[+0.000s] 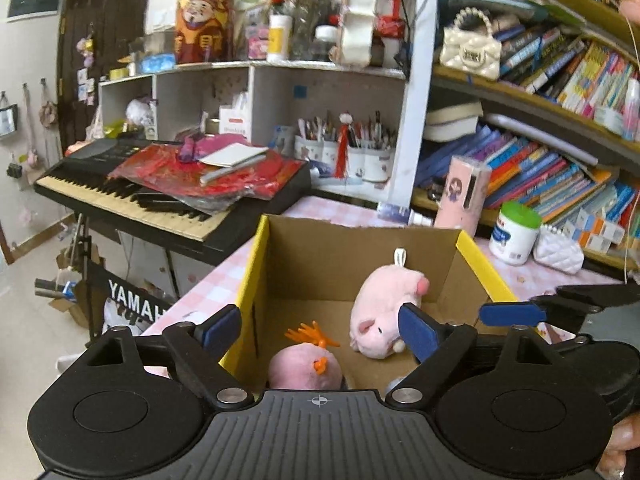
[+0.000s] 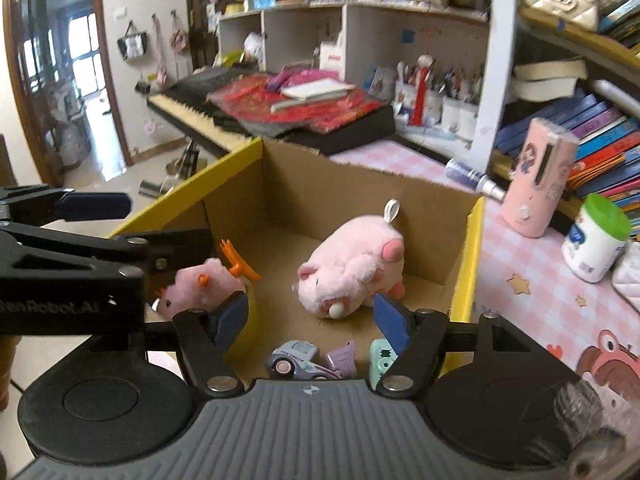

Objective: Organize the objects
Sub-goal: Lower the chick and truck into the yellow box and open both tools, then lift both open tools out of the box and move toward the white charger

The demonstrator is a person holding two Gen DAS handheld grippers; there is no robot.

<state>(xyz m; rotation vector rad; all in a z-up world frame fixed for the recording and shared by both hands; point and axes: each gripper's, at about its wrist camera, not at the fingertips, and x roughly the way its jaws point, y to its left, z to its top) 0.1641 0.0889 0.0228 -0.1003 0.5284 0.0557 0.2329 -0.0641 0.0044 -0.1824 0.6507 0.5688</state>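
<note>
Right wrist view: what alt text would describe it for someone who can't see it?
An open yellow-edged cardboard box holds a pink plush pig, a pink plush chick with orange crest and small toy cars. Both open black grippers hover above.

Two pink plush toys (image 1: 386,312) lie in the cardboard box (image 1: 320,248).

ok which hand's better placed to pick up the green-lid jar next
Right, probably. The jar stands on the table right of the box, on the right gripper's side; the left gripper is over the box's left side. Both jaws are open and empty.
</note>
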